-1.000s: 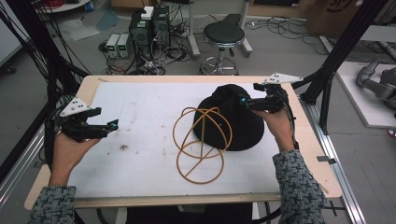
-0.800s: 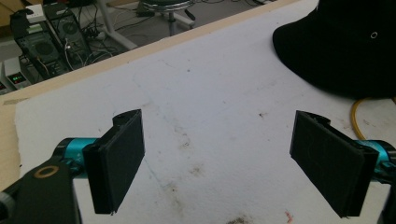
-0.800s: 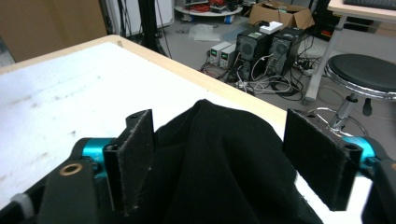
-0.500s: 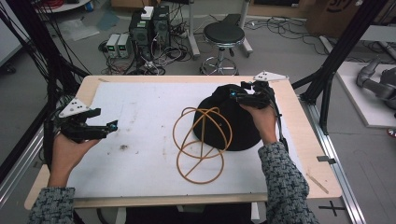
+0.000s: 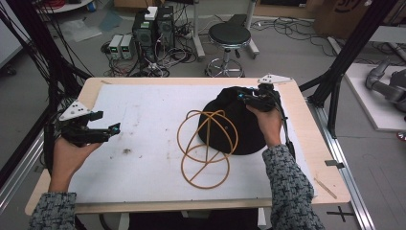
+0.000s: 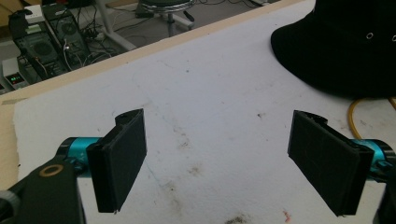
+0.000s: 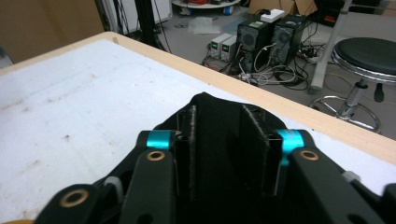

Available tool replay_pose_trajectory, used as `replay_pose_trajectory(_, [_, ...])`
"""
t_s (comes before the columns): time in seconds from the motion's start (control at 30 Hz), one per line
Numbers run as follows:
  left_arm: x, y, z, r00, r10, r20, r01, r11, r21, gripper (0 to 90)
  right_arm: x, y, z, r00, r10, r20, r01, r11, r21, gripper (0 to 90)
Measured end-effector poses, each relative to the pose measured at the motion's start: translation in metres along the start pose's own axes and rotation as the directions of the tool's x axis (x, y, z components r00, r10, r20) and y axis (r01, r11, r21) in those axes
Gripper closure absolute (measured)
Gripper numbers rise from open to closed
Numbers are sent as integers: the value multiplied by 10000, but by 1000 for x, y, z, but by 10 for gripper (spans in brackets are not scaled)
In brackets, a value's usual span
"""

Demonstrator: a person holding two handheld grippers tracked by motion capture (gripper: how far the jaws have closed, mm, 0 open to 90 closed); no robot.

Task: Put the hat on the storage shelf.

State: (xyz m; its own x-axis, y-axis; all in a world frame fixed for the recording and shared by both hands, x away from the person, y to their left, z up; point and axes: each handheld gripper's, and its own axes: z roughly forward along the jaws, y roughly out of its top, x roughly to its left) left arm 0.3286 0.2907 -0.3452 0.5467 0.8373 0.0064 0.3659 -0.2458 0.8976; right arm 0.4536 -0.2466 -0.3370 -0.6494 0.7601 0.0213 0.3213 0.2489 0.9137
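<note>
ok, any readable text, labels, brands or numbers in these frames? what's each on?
None can be read.
Cardboard box, top right of the high view: dark print, cut off and blurred.
Small grey units on the floor: front panels too small to read; green display in the left gripper view is blurred.
Black hat: no label visible.

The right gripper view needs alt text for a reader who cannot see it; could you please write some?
Two black jaws of the right gripper stand close together around a raised fold of a black hat, on a white mat over a wooden table. Beyond the table edge stand computer boxes with tangled cables and a round black stool.
</note>
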Motion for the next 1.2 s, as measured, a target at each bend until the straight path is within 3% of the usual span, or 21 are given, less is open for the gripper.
replay_pose_trajectory(0.4, [1, 0, -1, 10000, 12, -9, -12, 10000, 0, 199, -2, 3, -9, 9973, -335, 650, 336, 9994, 6, 863])
replay_pose_trajectory(0.87, [2, 0, -1, 10000, -40, -54, 40, 10000, -24, 200, -25, 11, -54, 9912, 313, 1288, -174, 9941, -1072, 865])
replay_pose_trajectory(1.2, [2, 0, -1, 10000, 19, -73, -20, 10000, -49, 200, -30, 42, -89, 9909, 337, 1301, -116, 9859, -1671, 865])
